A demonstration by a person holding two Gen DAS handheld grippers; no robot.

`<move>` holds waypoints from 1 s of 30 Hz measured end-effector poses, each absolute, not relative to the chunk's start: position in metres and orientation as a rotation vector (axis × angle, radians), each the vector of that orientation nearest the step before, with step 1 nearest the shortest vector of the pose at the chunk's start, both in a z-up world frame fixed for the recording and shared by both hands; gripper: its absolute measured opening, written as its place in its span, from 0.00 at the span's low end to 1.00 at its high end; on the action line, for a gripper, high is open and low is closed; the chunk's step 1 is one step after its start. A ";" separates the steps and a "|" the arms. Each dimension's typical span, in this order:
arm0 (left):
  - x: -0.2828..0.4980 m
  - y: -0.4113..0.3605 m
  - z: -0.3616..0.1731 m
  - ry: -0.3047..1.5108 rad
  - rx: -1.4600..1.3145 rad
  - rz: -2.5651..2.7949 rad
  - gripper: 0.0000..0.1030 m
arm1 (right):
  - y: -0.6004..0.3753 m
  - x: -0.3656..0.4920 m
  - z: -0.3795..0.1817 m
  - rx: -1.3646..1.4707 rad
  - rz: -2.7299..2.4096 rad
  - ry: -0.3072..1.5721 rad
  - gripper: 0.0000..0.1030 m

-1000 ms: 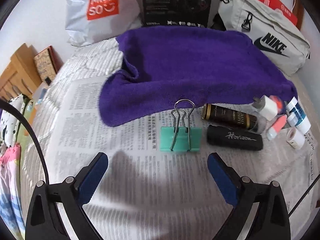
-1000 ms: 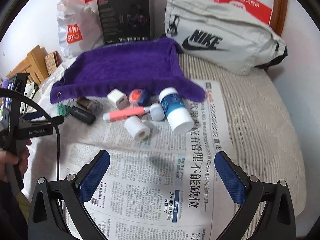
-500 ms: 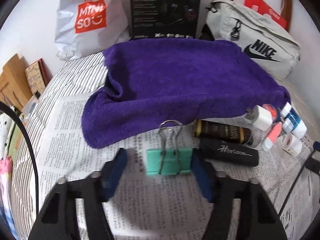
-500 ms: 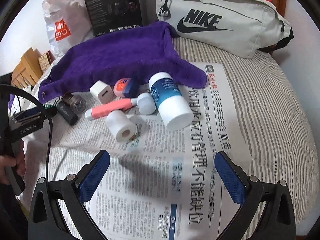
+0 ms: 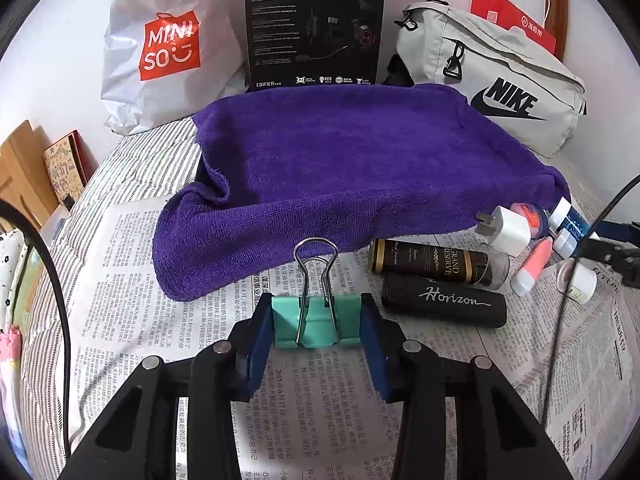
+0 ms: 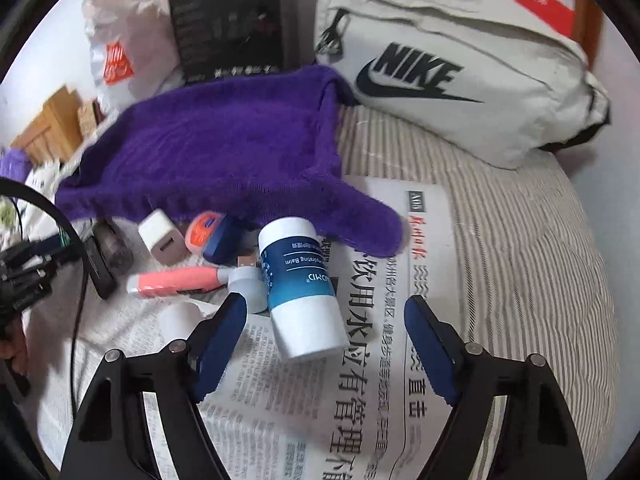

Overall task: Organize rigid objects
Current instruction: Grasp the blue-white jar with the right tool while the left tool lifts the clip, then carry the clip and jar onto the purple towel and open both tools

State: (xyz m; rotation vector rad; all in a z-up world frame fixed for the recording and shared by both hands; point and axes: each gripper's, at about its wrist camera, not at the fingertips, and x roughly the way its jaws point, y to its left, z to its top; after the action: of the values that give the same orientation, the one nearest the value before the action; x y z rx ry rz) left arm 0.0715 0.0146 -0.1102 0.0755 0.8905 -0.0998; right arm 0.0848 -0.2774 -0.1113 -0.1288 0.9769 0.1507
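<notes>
Teal binder clip (image 5: 316,322) — between closing jaws — shows in left view only.

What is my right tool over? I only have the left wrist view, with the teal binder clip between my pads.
Observer: The right tool straddles the blue-and-white balm bottle, which lies on its side on the newspaper.
Operator: Is it gripped?
Observer: Not yet. The jaws are closing, and gaps show on both sides of the bottle.
Operator: Anything crowding it?
Observer: The white end of the pink tube lies right beside the bottle, close to one fingertip.
</notes>
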 end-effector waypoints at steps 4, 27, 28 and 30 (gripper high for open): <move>0.071 0.014 -0.111 0.891 0.072 -0.101 0.38 | -0.274 0.095 -0.122 -0.173 0.174 1.007 0.55; 0.064 0.021 -0.106 0.925 0.054 -0.124 0.38 | -0.291 0.085 -0.111 -0.015 0.244 0.994 0.37; 0.063 0.024 -0.105 0.927 0.047 -0.123 0.38 | -0.291 0.083 -0.109 -0.013 0.245 0.988 0.37; 0.060 0.029 -0.102 0.930 0.033 -0.121 0.38 | -0.291 0.083 -0.106 -0.009 0.244 0.988 0.36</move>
State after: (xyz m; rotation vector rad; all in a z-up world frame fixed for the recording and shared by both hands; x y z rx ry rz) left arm 0.0601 0.0290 -0.1021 0.0330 0.9300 -0.1213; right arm 0.0831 -0.2909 -0.1061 -0.0092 0.9881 0.2440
